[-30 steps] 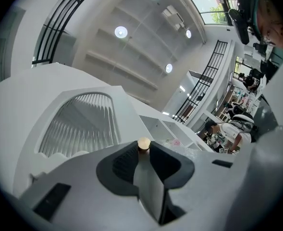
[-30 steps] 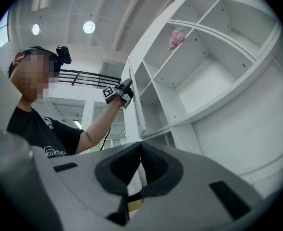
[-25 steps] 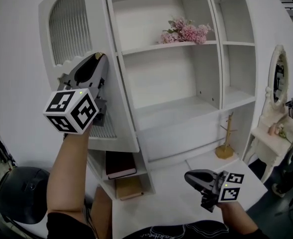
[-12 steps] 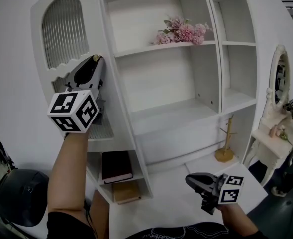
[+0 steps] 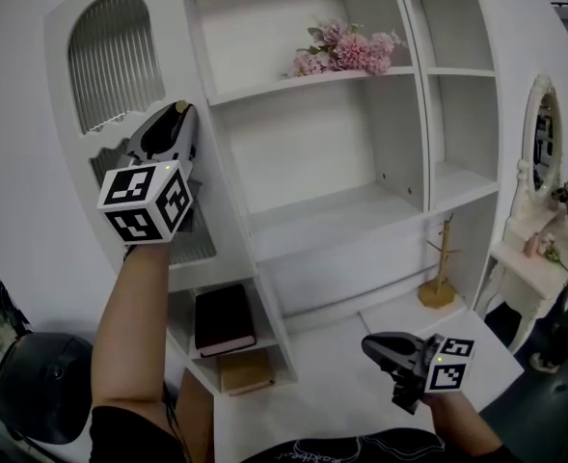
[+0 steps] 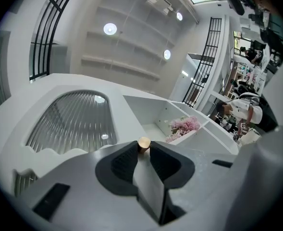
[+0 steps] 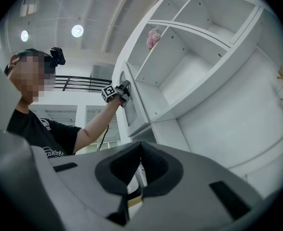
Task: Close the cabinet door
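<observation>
The white cabinet door point(image 5: 204, 177) with an arched ribbed window point(image 5: 115, 56) stands swung out at the left of the open shelves. My left gripper point(image 5: 179, 112) is raised against its free edge. In the left gripper view the door's edge runs between the pads and the small brass knob point(image 6: 143, 144) sits at the fingertips, so my left gripper point(image 6: 143, 151) is shut on the door. My right gripper point(image 5: 380, 345) hangs low at the right, away from the cabinet. Its jaws meet in the right gripper view, and my right gripper point(image 7: 141, 148) holds nothing. The door point(image 7: 131, 110) shows there too, far off.
Pink flowers point(image 5: 346, 51) lie on an upper shelf. Two books point(image 5: 224, 318) sit in the lower left compartment. A wooden stand point(image 5: 438, 270) is on the white surface below. A dressing table with an oval mirror point(image 5: 542, 143) stands at the right, a dark round object point(image 5: 38, 384) low left.
The door and my left gripper have shifted left in the head view, and more of the book compartment shows. The right gripper has barely moved.
</observation>
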Tool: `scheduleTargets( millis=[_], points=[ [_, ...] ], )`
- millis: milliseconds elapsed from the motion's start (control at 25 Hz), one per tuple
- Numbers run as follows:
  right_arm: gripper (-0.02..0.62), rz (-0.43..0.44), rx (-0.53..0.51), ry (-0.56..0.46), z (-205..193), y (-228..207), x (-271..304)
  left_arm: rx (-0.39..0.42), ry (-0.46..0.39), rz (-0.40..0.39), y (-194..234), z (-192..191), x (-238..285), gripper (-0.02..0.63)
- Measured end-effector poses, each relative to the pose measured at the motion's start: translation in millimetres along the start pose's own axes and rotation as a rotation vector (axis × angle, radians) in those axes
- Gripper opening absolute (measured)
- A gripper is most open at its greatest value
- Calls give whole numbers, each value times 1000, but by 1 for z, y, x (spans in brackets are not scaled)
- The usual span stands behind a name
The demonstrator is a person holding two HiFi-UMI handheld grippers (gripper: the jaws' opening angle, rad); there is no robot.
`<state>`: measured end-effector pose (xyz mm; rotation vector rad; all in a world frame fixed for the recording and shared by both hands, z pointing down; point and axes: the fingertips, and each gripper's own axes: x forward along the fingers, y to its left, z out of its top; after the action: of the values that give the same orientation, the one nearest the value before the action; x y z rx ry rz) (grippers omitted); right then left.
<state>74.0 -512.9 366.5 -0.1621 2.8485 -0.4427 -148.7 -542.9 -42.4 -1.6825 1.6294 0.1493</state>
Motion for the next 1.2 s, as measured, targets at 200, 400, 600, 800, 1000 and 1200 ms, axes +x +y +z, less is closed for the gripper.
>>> scheduleTargets(
  millis=[200, 400, 600, 800, 1000, 1200],
  points=[
    [6, -19, 23, -11, -4, -7, -6, 39, 21, 42, 3, -10, 10, 80],
    [6, -29, 39, -8, -9, -12, -9, 57, 14, 60, 4, -13, 11, 80],
    [6, -12, 49, -6, -11, -5, -9, 33, 26, 29, 3, -12, 11, 80],
    [6, -6, 39, -9, -10, 2, -14, -94, 55, -34, 4, -12, 11, 80],
    [6, -13, 39, -3, -8, 11, -22, -134, 75, -25, 4, -11, 10, 160],
    [6, -30, 27, -5, -8, 25, -35, -175, 78, -67, -5, -21, -11, 215]
  ],
)
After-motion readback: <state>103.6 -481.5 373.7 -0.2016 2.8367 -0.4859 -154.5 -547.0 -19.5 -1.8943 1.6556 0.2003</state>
